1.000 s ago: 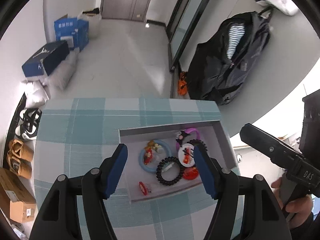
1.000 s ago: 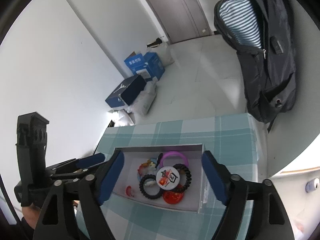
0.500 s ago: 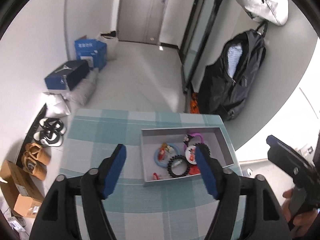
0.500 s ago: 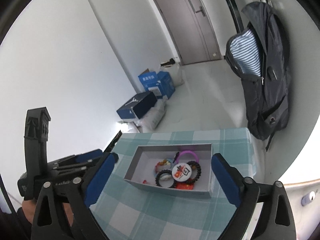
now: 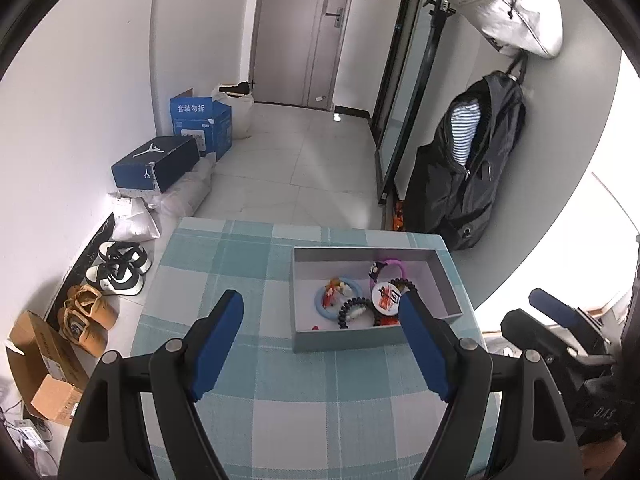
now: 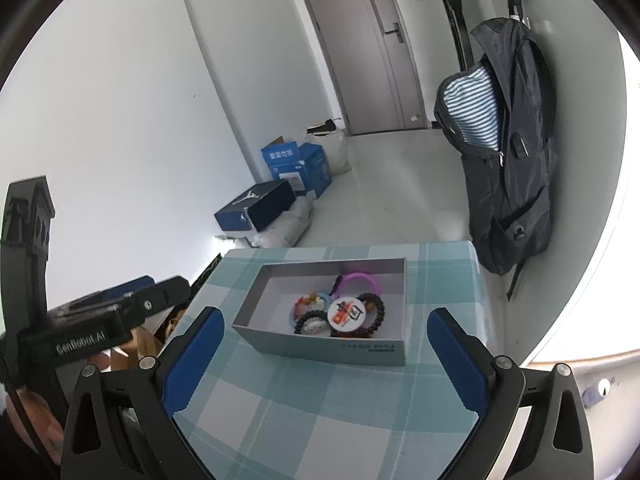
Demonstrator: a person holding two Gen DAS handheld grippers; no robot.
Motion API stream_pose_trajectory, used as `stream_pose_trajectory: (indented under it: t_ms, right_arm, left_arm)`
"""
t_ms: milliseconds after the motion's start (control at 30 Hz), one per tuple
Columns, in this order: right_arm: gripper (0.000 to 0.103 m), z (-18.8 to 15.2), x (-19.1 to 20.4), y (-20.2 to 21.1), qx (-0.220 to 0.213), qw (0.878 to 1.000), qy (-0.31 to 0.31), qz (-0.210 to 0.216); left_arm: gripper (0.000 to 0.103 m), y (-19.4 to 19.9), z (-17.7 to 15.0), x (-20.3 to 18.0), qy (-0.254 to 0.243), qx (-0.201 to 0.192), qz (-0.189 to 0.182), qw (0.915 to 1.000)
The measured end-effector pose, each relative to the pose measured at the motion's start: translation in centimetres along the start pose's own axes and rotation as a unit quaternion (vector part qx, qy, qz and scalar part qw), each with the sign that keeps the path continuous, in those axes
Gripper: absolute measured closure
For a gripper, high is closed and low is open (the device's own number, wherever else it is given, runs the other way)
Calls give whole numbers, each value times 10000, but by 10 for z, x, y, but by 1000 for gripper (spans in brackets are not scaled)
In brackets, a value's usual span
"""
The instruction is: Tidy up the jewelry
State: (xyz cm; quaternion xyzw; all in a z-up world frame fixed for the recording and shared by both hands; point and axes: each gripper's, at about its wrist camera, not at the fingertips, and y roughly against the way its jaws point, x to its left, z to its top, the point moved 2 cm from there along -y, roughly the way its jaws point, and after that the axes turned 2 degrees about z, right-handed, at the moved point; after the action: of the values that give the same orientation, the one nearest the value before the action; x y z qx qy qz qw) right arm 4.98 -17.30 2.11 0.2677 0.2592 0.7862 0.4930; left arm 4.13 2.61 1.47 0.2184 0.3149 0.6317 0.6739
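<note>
An open grey box (image 5: pixel 340 340) sits on the teal checked tablecloth (image 5: pixel 240 264). Inside lie a blue ring (image 5: pixel 320 300), a purple ring (image 5: pixel 394 266), black bead bracelets (image 5: pixel 352 310) and a round white badge (image 5: pixel 385 296). My left gripper (image 5: pixel 320 304) hangs above and short of the box, open, with nothing between its blue pads. My right gripper (image 6: pixel 325 316) is open wide, also short of the box (image 6: pixel 320 346), and holds nothing. The badge (image 6: pixel 346 312) and purple ring (image 6: pixel 360 280) show in the right wrist view too.
The table's left edge drops to shoes (image 5: pixel 116 268) and cardboard boxes (image 5: pixel 44 372) on the floor. Blue boxes (image 5: pixel 200 124) stand along the wall. A black backpack (image 5: pixel 468 168) hangs just beyond the far right corner.
Both grippers have drawn back and risen from over the box, so it looks smaller and farther. Both pairs of jaws have spread wider. The jewelry has not moved.
</note>
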Motion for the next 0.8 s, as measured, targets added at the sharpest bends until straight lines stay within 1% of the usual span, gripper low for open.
stream_pose_trajectory:
  t_ms: [67, 167, 333, 467, 600, 800]
  right_arm:
    - [0, 0, -1, 1, 27, 10000, -51, 60]
    - [0, 0, -2, 1, 11, 10000, -45, 14]
    - [0, -2, -1, 0, 33, 10000, -4, -61]
    - [1, -3, 4, 2, -18, 9997, 151, -166]
    - [1, -3, 7, 2, -36, 9996, 215, -170]
    - [1, -3, 4, 0, 4, 9999, 123, -108]
  left_arm:
    - [26, 2, -2, -3, -66, -38, 0, 10000]
    - [26, 3, -4, -7, -150, -74, 60, 9998]
    - [26, 3, -4, -8, -138, -81, 86, 9998]
    - [26, 2, -4, -7, -124, -66, 79, 9999]
    - [26, 1, -4, -8, -101, -29, 57, 9999]
    - [26, 0, -5, -10, -94, -12, 54, 9999]
